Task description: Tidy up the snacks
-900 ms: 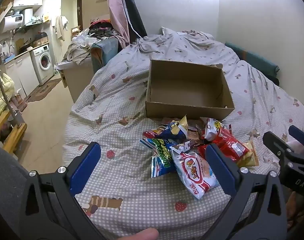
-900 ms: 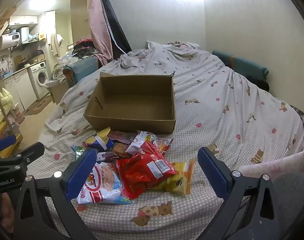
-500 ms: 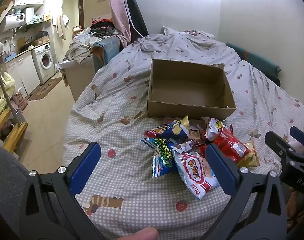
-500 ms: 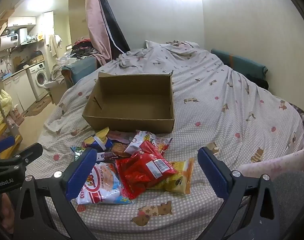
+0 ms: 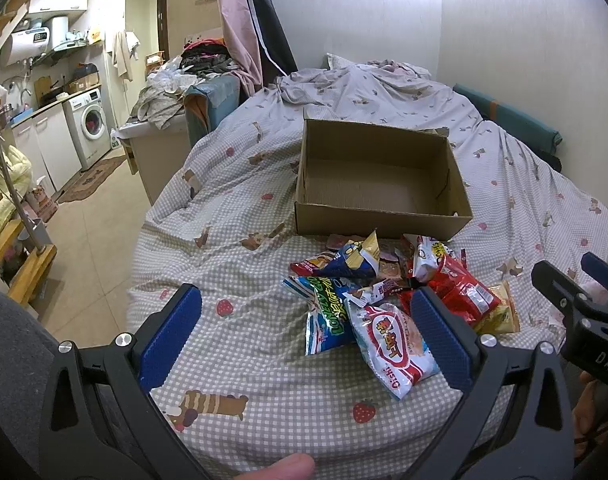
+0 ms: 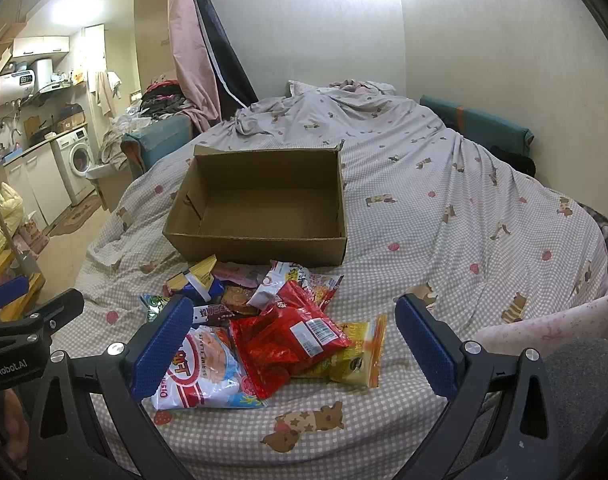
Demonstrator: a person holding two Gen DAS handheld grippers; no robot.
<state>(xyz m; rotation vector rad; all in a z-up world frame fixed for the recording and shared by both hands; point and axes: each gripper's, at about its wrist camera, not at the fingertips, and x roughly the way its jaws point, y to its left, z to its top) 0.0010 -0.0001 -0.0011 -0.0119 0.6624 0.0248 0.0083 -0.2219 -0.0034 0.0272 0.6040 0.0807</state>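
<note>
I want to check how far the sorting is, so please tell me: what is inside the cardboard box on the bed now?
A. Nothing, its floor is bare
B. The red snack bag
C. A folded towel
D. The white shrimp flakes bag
A. Both wrist views show the bare floor of the cardboard box, while the red snack bag and the white shrimp flakes bag lie in the pile on the bed in front of it.

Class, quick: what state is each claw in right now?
Left claw: open, holding nothing.
Right claw: open, holding nothing.
</note>
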